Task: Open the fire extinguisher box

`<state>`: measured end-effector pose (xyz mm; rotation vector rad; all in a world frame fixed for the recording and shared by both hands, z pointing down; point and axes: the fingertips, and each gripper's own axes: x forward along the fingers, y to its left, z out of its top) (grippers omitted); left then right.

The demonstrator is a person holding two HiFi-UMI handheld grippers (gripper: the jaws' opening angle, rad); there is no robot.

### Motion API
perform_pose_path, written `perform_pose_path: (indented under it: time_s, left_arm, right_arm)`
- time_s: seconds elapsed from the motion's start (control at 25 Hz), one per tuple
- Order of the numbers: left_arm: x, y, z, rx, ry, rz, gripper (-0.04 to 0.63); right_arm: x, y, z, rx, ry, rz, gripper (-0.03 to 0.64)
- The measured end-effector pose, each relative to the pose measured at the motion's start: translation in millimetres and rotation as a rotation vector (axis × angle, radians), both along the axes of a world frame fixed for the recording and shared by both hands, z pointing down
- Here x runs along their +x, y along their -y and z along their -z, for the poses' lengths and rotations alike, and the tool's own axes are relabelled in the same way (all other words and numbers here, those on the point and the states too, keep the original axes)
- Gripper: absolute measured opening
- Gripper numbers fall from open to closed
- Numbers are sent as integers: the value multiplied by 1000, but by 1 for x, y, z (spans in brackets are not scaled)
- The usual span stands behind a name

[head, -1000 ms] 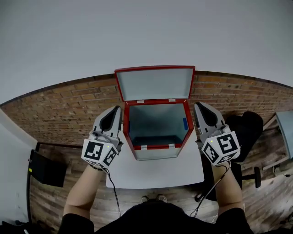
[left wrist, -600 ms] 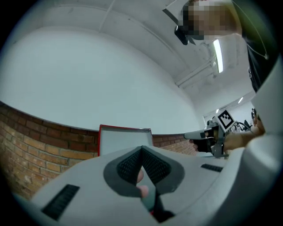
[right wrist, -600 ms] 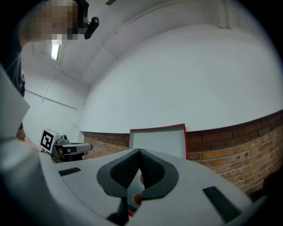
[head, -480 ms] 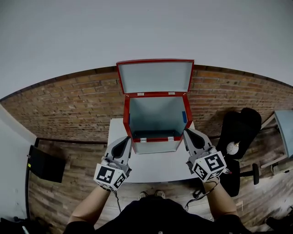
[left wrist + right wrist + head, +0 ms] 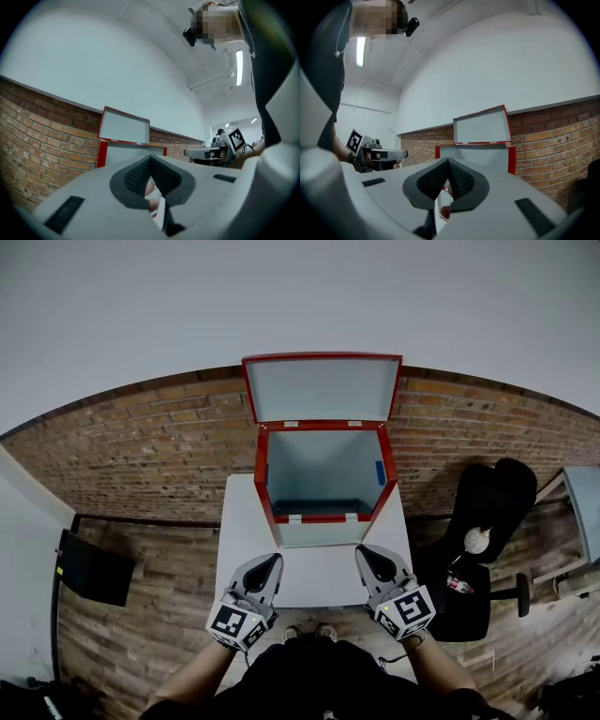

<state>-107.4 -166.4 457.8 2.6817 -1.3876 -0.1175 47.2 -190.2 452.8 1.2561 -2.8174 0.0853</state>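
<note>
Two claws hang over the near end of the white surface (image 5: 309, 579), both pointing toward the fire extinguisher box (image 5: 319, 533) and well short of it. The left claw (image 5: 270, 564) has its jaws pressed together with nothing between the dark ribbed pads, as the left gripper view shows. The right claw (image 5: 368, 553) is the same in its own view: jaws together and empty. The two are level with each other, one on each side of the box's front, and each marker cube sits at the near end by the person's wrist.

The box stands at the far end of the surface, against the brick wall (image 5: 150, 456). It is red-edged with pale grey panels. Its lid (image 5: 322, 388) is swung fully up on the rear hinges and stands upright against the wall, so the grey inside is open to view. A small blue patch (image 5: 380, 472) shows on the right inner wall.

To the right of the surface a black office chair (image 5: 492, 512) stands on the wooden floor (image 5: 141, 634). A flat black case (image 5: 94, 570) lies at the left.
</note>
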Motion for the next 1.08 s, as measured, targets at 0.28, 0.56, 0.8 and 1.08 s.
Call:
perform_pose_path:
  time_s: [0.28, 0.56, 0.8, 1.08]
  left_arm:
    - [10, -8, -15, -28, -20, -19, 49]
    - [10, -9, -23, -76, 16, -22, 49]
    - [7, -7, -27, -29, 26, -23, 49]
    - [3, -9, -36, -11, 30, -13, 49]
  right_arm:
    - [-20, -15, -24, -37, -51, 30, 18]
    - [-17, -13, -34, -35, -34, 7, 18]
    - [-20, -12, -39, -9, -103, -4, 18]
    - [-24, -15, -41, -1, -110, -3, 18]
